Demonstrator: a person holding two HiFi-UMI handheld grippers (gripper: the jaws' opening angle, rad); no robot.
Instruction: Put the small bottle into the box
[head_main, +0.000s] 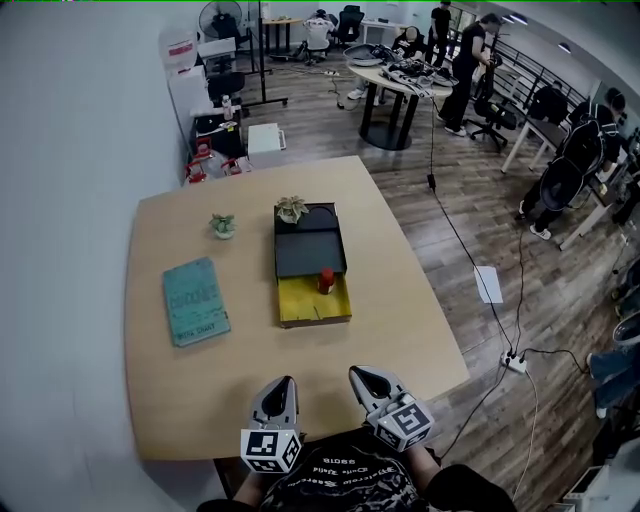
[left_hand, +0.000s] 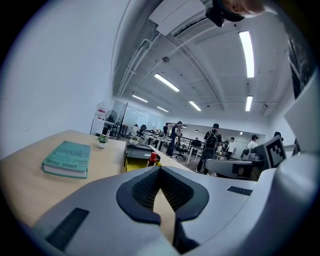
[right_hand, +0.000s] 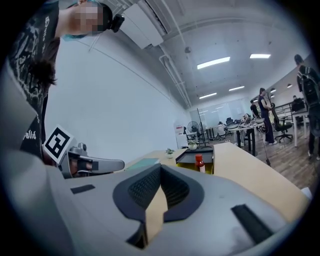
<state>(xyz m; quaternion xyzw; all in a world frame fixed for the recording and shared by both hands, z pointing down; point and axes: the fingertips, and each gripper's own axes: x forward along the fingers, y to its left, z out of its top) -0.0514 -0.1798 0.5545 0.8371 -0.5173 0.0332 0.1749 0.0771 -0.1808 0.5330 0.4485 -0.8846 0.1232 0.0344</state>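
Note:
The small red bottle (head_main: 326, 280) stands upright inside the yellow open part of the box (head_main: 300, 302); the box's black lid (head_main: 308, 250) lies just behind it. The bottle (left_hand: 153, 158) also shows far ahead in the left gripper view, and the bottle (right_hand: 199, 162) in the right gripper view. My left gripper (head_main: 284, 382) and right gripper (head_main: 358, 373) hover side by side over the table's near edge, well short of the box. The left gripper (left_hand: 160, 169) has its jaws together with nothing between them. So does the right gripper (right_hand: 160, 166).
A teal book (head_main: 195, 300) lies left of the box. A small potted plant (head_main: 223, 225) stands behind it, another plant (head_main: 292, 209) on the box's far end. The wooden table (head_main: 400, 330) ends close on the right, above a floor with a cable and power strip (head_main: 514, 362).

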